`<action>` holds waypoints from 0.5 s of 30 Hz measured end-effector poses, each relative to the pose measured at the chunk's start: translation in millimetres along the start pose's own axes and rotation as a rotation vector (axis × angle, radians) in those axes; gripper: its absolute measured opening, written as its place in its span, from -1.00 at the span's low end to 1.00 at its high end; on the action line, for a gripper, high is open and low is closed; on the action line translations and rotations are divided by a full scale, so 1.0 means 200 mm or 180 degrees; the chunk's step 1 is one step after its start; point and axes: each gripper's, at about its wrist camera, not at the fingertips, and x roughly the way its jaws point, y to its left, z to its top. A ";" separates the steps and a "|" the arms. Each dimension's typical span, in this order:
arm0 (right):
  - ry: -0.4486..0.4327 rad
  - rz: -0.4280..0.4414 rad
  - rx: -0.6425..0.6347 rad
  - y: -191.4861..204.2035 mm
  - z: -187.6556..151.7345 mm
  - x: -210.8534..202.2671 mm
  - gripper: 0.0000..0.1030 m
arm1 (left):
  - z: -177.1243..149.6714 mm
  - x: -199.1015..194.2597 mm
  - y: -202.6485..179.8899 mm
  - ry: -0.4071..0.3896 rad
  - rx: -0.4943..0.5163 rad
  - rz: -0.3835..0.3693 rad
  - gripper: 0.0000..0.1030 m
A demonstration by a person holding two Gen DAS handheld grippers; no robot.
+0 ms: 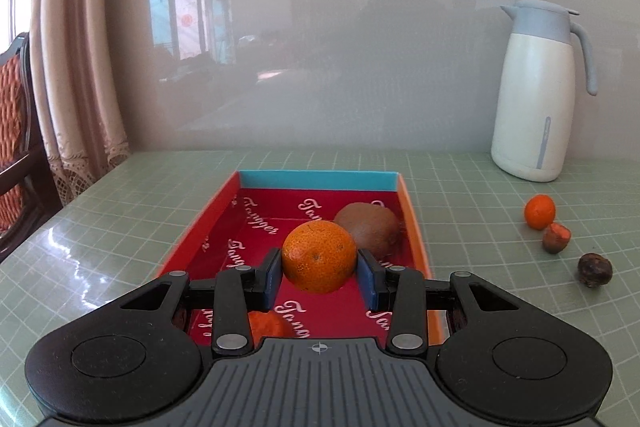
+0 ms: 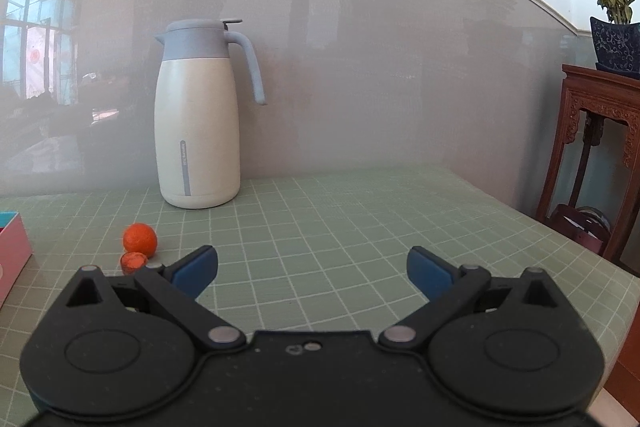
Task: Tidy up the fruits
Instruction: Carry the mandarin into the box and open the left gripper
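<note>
My left gripper (image 1: 319, 273) is shut on a large orange (image 1: 319, 255) and holds it over the red box (image 1: 256, 219). A brown kiwi (image 1: 368, 229) lies in the box behind the orange. Another orange fruit (image 1: 269, 325) lies in the box under the gripper, partly hidden. On the mat to the right lie a small mandarin (image 1: 540, 211), a reddish-brown fruit (image 1: 556, 237) and a dark fruit (image 1: 595, 269). My right gripper (image 2: 313, 269) is open and empty above the mat; the mandarin (image 2: 139, 237) and the reddish fruit (image 2: 133, 262) lie left of it.
A white and blue thermos jug (image 1: 538, 91) stands at the back by the wall, also in the right wrist view (image 2: 200, 119). The green grid mat (image 2: 340, 227) covers the table. A wooden stand (image 2: 596, 147) with a plant is off the table's right edge. A chair (image 1: 16, 131) is at left.
</note>
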 end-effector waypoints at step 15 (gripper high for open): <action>-0.0012 0.0189 -0.0160 0.20 0.01 -0.03 0.97 | -0.03 0.14 0.19 0.0305 -0.0256 0.0213 -0.23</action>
